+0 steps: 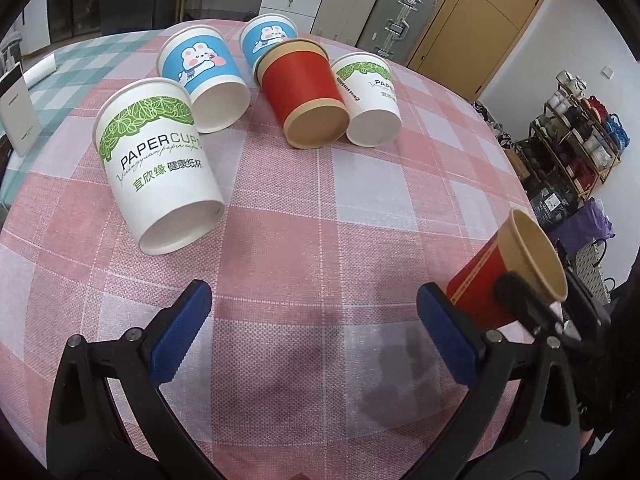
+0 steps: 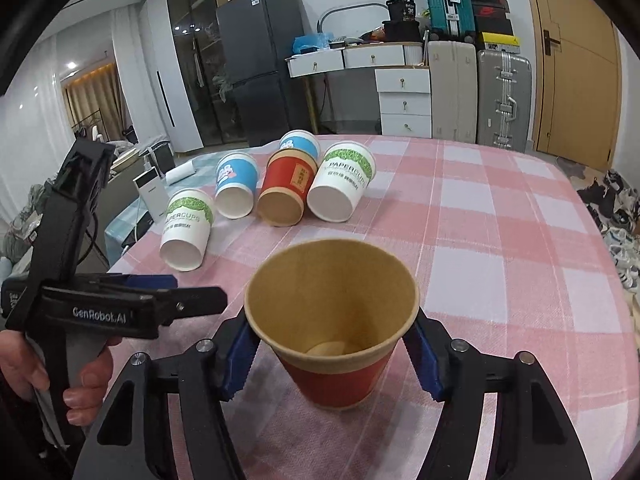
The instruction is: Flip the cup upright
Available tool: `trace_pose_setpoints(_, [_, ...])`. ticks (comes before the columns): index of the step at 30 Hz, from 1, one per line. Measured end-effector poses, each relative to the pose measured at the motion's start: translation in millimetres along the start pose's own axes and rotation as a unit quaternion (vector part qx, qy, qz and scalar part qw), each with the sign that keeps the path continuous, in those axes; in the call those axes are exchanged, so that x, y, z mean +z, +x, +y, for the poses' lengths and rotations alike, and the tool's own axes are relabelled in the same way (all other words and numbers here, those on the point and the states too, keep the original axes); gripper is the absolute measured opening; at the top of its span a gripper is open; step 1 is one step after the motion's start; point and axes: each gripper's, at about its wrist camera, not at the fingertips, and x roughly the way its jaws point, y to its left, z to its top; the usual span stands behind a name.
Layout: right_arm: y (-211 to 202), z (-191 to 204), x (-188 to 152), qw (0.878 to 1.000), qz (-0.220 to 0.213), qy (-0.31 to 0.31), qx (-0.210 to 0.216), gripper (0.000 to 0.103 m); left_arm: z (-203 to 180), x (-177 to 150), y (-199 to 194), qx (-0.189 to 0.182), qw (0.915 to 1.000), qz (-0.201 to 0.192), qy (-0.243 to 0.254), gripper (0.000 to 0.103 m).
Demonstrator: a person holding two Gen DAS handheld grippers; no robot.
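My right gripper (image 2: 330, 348) is shut on a red paper cup (image 2: 340, 376) with a brown inside, whose mouth faces the camera. The left wrist view shows this red cup (image 1: 480, 292) tilted just over the table's right part, the right gripper's fingers (image 1: 520, 300) across it. My left gripper (image 1: 314, 296) hangs open and empty above the pink plaid cloth (image 1: 320, 220). Farther back, several cups lie on their sides with their bases toward me: a white leaf-print cup (image 1: 160, 168), a blue rabbit cup (image 1: 204, 76), a red cup (image 1: 308, 96) and another white cup (image 1: 370, 100).
A second blue cup (image 1: 264, 36) lies behind the red one. The table's edge curves close on the right (image 1: 520, 184), with shoe racks and bags beyond it. A hand (image 2: 80, 384) holds the left gripper's handle. Drawers and suitcases stand behind the table.
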Motion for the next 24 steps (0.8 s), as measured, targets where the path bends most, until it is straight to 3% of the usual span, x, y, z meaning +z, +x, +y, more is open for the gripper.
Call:
trace_pose_setpoints(2, [1.6,-0.3,-3.9,1.000,0.011,0.011,0.006,0.068,-2.2,-0.1,-2.9,0.016,0.9999,-0.005,0.004,0.102])
trace_pose_setpoints(5, [-1.6,0.0,-7.7,1.000,0.012,0.020,0.010,0.070,0.0,-0.1,-8.0,0.011,0.9999,-0.005,-0.006,0.102])
trace_pose_setpoints(6, [-1.5,0.9,-8.6,1.000,0.017,0.020,0.008,0.073,0.0,-0.3,-9.8,0.011,0.9999,-0.006,-0.007,0.102])
trace_pose_setpoints(8, [-1.7,2.7,-10.5,0.999,0.027,0.019,0.003,0.093,-2.2,-1.2,-15.3,0.011,0.9999,-0.009,-0.004,0.102])
trace_pose_setpoints(13, [-17.4,8.5,-16.5,0.999,0.029,0.021,0.007,0.097,-7.5,-5.1,-36.7,0.007,0.9996,-0.028,0.000,0.102])
trace_pose_setpoints(24, [-110.4,15.8,-12.9,0.996,-0.081,0.032,0.007,0.103,-37.8,-23.1,-100.6,0.004,0.9948,-0.093,0.041,0.102])
